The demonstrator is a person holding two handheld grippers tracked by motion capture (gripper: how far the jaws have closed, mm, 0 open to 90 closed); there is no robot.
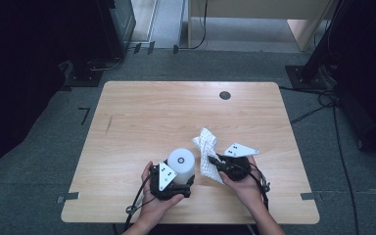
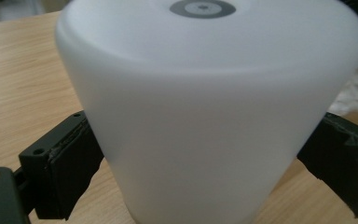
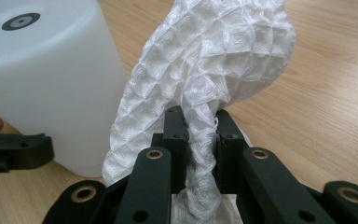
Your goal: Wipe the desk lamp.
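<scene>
A white plastic cylinder point(image 1: 181, 164) with a grey ring mark on its top stands near the table's front edge. My left gripper point(image 1: 176, 182) is shut on it; in the left gripper view the black pads point(image 2: 70, 163) press both sides of the cylinder point(image 2: 205, 116). Just to its right, my right gripper point(image 1: 219, 162) is shut on a white waffle-weave cloth point(image 1: 206, 154) that is bunched and sticks up. The right gripper view has the cloth point(image 3: 214, 65) pinched between the jaws of my right gripper point(image 3: 200, 123), with the cylinder point(image 3: 51, 84) close at its left.
The wooden table point(image 1: 166, 112) has a round cable hole point(image 1: 224, 95) at the back right. Dark equipment, stands and cables lie on the grey floor around it.
</scene>
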